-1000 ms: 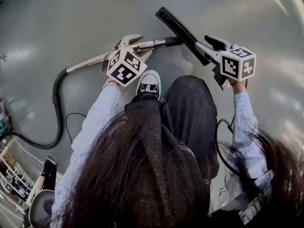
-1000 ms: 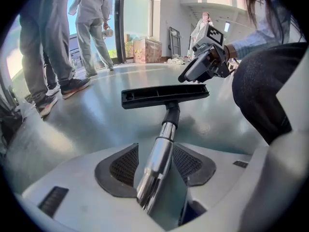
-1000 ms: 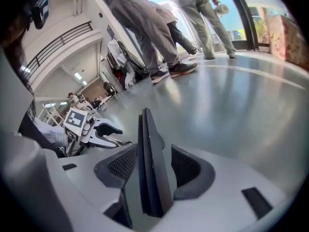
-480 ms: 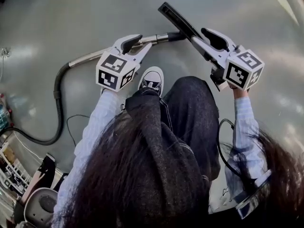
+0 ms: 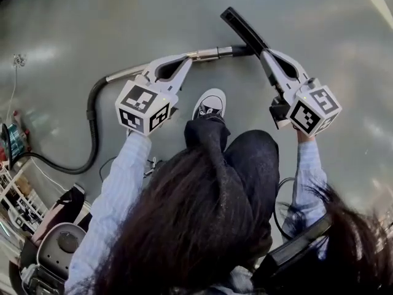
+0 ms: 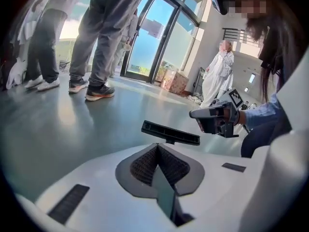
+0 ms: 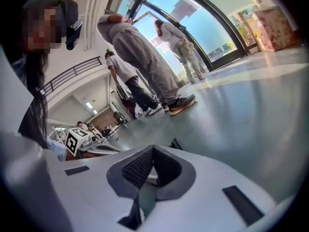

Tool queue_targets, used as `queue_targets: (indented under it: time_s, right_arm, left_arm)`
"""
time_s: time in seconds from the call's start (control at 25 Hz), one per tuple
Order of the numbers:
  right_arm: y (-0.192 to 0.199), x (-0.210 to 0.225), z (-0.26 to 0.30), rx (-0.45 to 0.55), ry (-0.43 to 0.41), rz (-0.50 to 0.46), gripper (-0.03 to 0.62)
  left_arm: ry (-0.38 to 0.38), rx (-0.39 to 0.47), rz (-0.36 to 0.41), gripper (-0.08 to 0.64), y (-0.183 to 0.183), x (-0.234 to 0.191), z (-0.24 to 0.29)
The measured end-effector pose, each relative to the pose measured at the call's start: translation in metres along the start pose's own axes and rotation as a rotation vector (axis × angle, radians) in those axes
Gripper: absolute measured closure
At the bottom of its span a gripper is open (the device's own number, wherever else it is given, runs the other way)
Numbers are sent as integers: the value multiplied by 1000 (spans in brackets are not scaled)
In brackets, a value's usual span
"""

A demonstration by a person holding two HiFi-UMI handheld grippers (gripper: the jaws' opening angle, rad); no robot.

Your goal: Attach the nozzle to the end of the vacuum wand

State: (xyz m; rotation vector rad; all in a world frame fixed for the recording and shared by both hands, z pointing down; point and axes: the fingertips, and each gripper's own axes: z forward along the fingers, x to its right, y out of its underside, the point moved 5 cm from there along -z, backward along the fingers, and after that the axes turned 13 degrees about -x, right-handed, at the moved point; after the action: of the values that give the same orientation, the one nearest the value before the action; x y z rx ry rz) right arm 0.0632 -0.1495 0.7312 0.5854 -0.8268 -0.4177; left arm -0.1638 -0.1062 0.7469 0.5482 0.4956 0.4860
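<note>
Since both tools are clenched, only alignment remains. The left gripper [image 5: 184, 61] looks clamped on the vacuum wand [image 5: 209, 55]. The right gripper [image 5: 264, 54] grips one end of the black nozzle [image 5: 242, 27], held clear of the floor [image 5: 92, 17]. Wand's long axis runs L-R across the head view, tip pointing right. Nozzle bar crosses that tip diagonally w/ its short neck facing it. They meet or nearly do; can't tell if seated. Right gripper sits nearer the joint. No brand or text legible; marker cubes [image 5: 142, 106] show only b/w squares.
</note>
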Motion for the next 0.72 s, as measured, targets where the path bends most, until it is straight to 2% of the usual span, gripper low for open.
queue_targets:
  time_s: [0.12,0.24,0.4,0.52,0.72]
  right_arm:
    - [0,-16,-5,-65,19,25,588]
    - [-12,-42,-19,-96,16,98,588]
    - [-30,-84,-53,-129,25,155,588]
    - [-49,-128,-91,-130,16,176,588]
    - [-91,-218,-167,-137,17,165,586]
  left_arm:
    - [5,-58,32,555,-10,9,-14]
    - [-14,-92,36,555,-32,11,-33]
    - [-37,-50,-26,555,-75,24,-76]
    - [-54,-30,-28,555,-99,53,-125]
    - [-57,-56,-23,555,-116,123,-225]
